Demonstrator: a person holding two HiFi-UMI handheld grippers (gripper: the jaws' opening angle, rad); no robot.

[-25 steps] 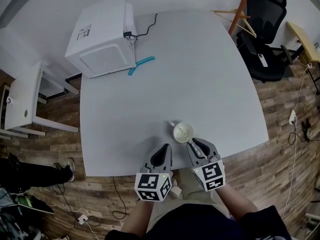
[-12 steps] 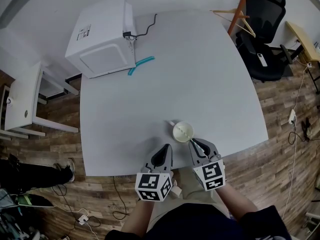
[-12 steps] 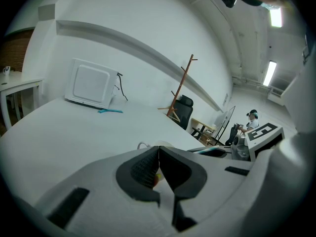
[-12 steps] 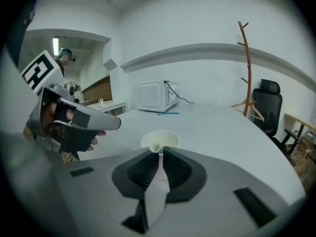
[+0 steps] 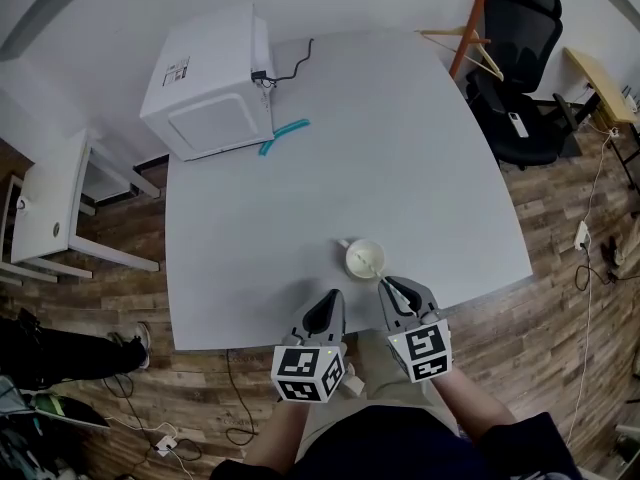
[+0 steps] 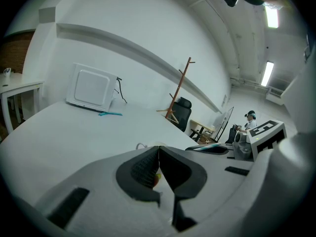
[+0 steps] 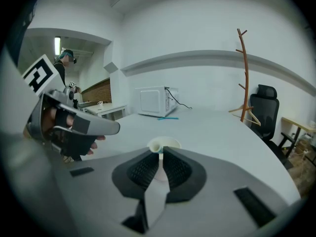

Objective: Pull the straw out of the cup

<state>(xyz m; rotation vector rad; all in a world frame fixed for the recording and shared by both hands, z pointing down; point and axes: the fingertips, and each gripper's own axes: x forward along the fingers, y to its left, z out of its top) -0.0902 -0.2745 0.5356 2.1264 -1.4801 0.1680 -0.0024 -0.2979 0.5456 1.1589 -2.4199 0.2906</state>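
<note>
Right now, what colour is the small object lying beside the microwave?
The object is teal, beside the white microwave; head view shows it best.

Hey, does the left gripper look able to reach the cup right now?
Probably yes. The cup stands just ahead and right of the left gripper on bare table, nothing between. Its jaws are shut, though, and the right gripper grips the straw there.

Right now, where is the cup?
Head view: the cup sits near the table's near edge, just beyond the right claw, which is shut on its straw.
</note>
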